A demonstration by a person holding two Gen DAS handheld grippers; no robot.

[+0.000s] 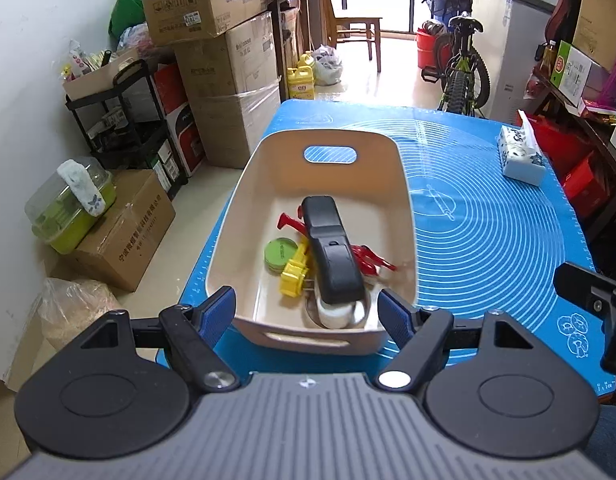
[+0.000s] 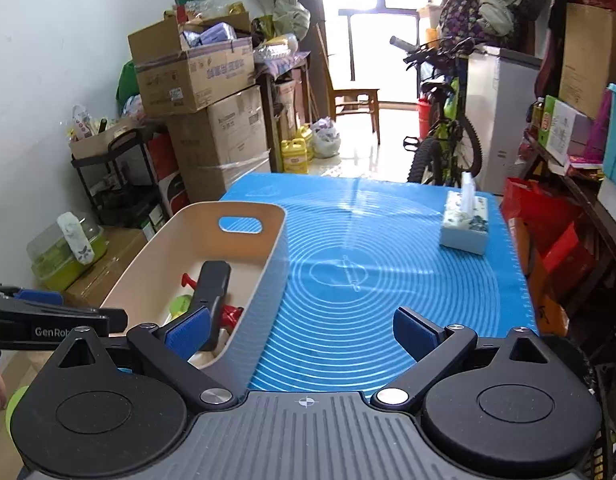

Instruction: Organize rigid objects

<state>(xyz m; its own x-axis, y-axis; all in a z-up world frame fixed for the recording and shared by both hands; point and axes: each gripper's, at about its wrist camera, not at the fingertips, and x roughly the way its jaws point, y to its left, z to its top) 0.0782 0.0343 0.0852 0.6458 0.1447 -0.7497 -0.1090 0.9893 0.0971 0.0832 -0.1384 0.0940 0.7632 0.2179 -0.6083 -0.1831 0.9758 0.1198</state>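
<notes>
We are looking down into a beige plastic bin (image 1: pixel 404 200) sitting on a blue silicone baking mat (image 1: pixel 488 240), at the mat's left edge. Lying inside it is a black-handled tool (image 1: pixel 334 252), its pale round base half hidden by the bin's near wall, so we cannot tell exactly what it is. Under and beside it are lying a green round disc (image 1: pixel 279 254), a yellow toy piece (image 1: pixel 295 274) and red plastic bits (image 1: pixel 366 258), the latter blurring at the right end & partly covered by the handle.

The left gripper (image 1: pixel 305 312) is hovering over the bin's near end w/ its blue-padded fingers (image 1: pixel 217 310) spread wide, holding nothing. The right gripper (image 2: pixel 303 330) is hanging over the mat just right of the bin, fingers (image 2: pixel 418 332) likewise apart and empty; its left pad is overlapping the bin's corner in the right wrist view.

In that view the left gripper's arm is showing white lettering "GenRob", the rest cut off. A floral tissue box (image 2: pixel 464 226) is standing near the mat's far right corner. Print on the stacked cardboard boxes (image 1: pixel 211 0) is too small to read.
</notes>
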